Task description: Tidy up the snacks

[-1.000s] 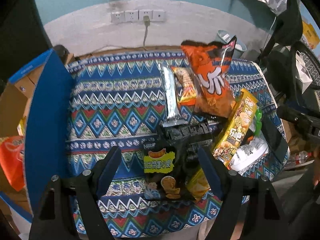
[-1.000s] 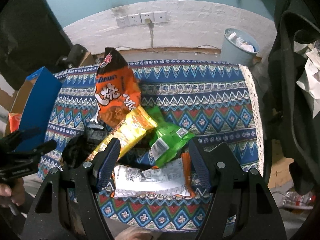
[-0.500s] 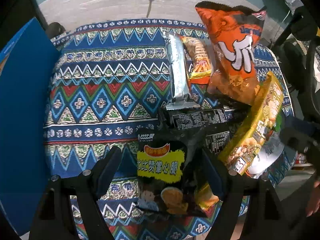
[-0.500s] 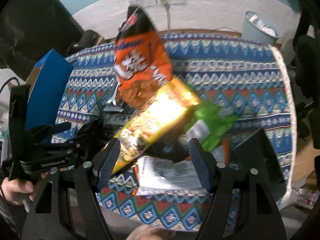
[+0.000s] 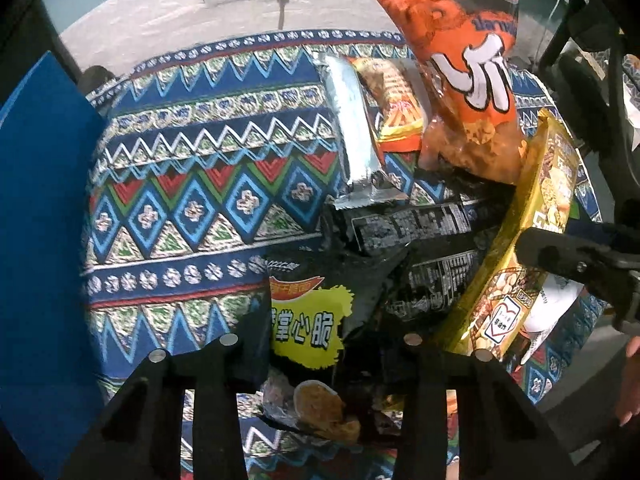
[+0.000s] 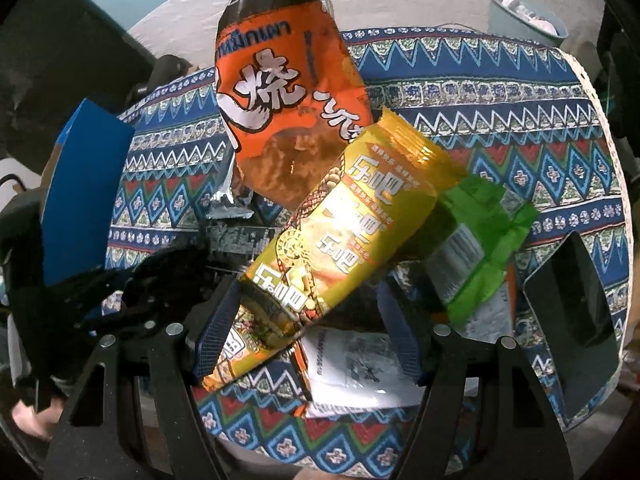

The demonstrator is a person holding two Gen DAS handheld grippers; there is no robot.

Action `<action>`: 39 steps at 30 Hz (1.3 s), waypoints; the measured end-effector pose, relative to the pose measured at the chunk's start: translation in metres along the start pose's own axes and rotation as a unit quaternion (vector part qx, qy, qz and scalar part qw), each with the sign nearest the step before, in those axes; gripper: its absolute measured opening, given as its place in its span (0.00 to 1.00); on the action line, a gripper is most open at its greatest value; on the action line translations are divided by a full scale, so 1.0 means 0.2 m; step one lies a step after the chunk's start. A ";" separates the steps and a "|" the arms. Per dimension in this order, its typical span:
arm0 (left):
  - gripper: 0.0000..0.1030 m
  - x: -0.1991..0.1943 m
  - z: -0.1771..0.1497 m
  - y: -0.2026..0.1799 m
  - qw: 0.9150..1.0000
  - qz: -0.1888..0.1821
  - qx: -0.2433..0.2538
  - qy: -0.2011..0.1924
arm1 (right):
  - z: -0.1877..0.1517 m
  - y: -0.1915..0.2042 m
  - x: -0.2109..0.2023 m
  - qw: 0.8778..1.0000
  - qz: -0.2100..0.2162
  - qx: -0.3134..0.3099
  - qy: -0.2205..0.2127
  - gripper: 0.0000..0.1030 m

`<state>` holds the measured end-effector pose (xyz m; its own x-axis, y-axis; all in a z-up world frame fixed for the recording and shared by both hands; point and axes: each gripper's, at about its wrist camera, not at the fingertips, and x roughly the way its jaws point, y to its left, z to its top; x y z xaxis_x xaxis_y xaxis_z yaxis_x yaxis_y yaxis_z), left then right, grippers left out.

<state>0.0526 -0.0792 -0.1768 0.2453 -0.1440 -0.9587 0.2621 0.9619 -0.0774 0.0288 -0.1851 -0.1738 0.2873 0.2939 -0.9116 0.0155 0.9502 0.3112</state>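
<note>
A heap of snack bags lies on the patterned tablecloth (image 5: 192, 184). My left gripper (image 5: 324, 316) points down at a black snack bag with a yellow label (image 5: 308, 320). Its jaws are closing, and both pads press the crumpled bag. My right gripper (image 6: 310, 286) is open over the heap, with the lower end of a yellow bag (image 6: 344, 232) lying between its fingers, unpinched. Behind the yellow bag, an orange chip bag (image 6: 288, 92) stands tilted. In the left wrist view the yellow bag (image 5: 532, 240) leans at the right under the orange chip bag (image 5: 468, 92).
A silver packet (image 5: 352, 128) and a small orange packet (image 5: 396, 100) lie behind the heap. A green packet (image 6: 480, 248) and a white packet (image 6: 360, 368) lie at its right. A blue box (image 5: 40, 240) stands at the left, a dark flat slab (image 6: 572, 320) at the right edge, a bin (image 6: 524, 12) beyond the table.
Both grippers have come down closer to the heap. The left jaws have narrowed onto the black bag. The yellow bag's end now lies between the right fingers.
</note>
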 end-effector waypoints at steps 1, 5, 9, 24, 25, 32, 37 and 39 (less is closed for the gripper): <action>0.38 -0.01 0.00 0.01 1.000 0.007 0.002 -0.005 | 0.00 0.00 0.01 1.000 0.001 0.002 0.001 0.68; 0.38 -0.08 0.01 0.09 1.000 0.023 0.000 -0.020 | 0.01 0.02 0.06 1.000 0.006 0.011 0.006 0.68; 0.38 -0.17 0.01 0.16 0.999 0.028 -0.012 -0.039 | 0.02 0.05 0.10 1.000 0.001 0.016 0.008 0.68; 0.38 -0.38 -0.01 0.24 0.996 0.022 -0.030 -0.082 | 0.01 0.06 0.00 0.999 0.014 0.027 -0.039 0.42; 0.38 -0.40 -0.01 0.24 0.996 0.019 -0.031 -0.085 | 0.01 0.07 -0.01 0.999 0.018 0.024 -0.044 0.41; 0.38 -0.50 -0.03 0.23 0.993 0.019 -0.027 -0.111 | -0.03 0.16 -0.12 0.997 0.019 -0.022 -0.073 0.39; 0.38 -0.57 -0.05 0.23 0.991 0.026 -0.025 -0.130 | -0.05 0.26 -0.20 0.992 0.000 -0.069 -0.106 0.36; 0.38 -0.59 -0.06 0.24 0.990 0.028 -0.024 -0.136 | -0.06 0.29 -0.24 0.989 -0.010 -0.089 -0.119 0.35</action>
<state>0.0254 -0.0140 -0.0701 0.5026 -0.1408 -0.8529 0.1978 0.9792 -0.0451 0.0054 -0.1420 -0.1148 0.5054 0.2633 -0.8218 -0.1405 0.9647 0.2226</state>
